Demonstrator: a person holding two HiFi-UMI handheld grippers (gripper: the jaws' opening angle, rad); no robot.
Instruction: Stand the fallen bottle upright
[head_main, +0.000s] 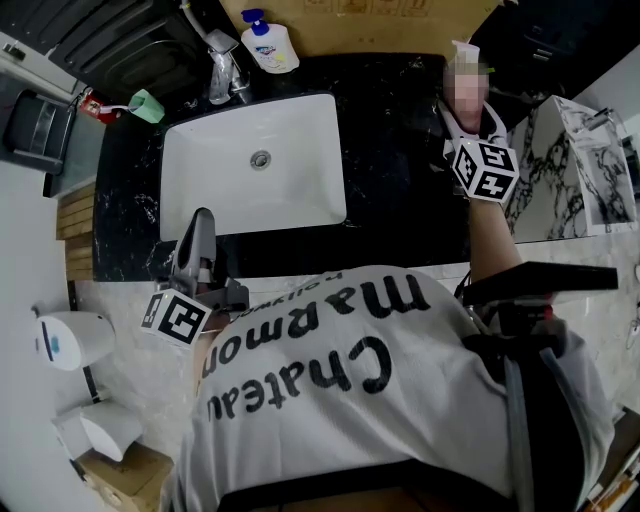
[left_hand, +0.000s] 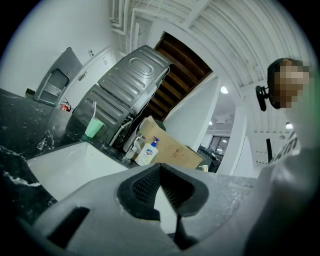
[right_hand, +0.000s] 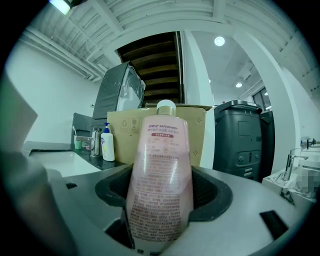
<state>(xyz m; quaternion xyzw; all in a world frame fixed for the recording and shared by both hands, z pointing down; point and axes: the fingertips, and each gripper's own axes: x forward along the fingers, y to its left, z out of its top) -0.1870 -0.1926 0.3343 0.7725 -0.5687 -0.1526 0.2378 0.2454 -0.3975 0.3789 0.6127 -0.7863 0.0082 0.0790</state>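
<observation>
- The pink bottle (right_hand: 159, 150) was gripped in the right tongs (right_hand: 164, 194), cap upward, above the black counter (head_main: 400, 150).
- The left tongs (left_hand: 161, 187) were closed on nothing beside the sink (head_main: 300, 130).
- Righting was judged nearly done; setting down and release were left.

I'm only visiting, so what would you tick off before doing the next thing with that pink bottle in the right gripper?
1. Grip: the right gripper is closed on the lower body of the pink bottle: ok.
2. Bottle upright, with its cap on top: ok.
3. Bottle's base resting on the black counter: cannot tell, as the base is hidden.
4. Left gripper out of the way: ok. It is shut and empty, by the near edge of the sink.
5. Neighbours: the white pump bottle stands far off by the tap: ok.
</observation>
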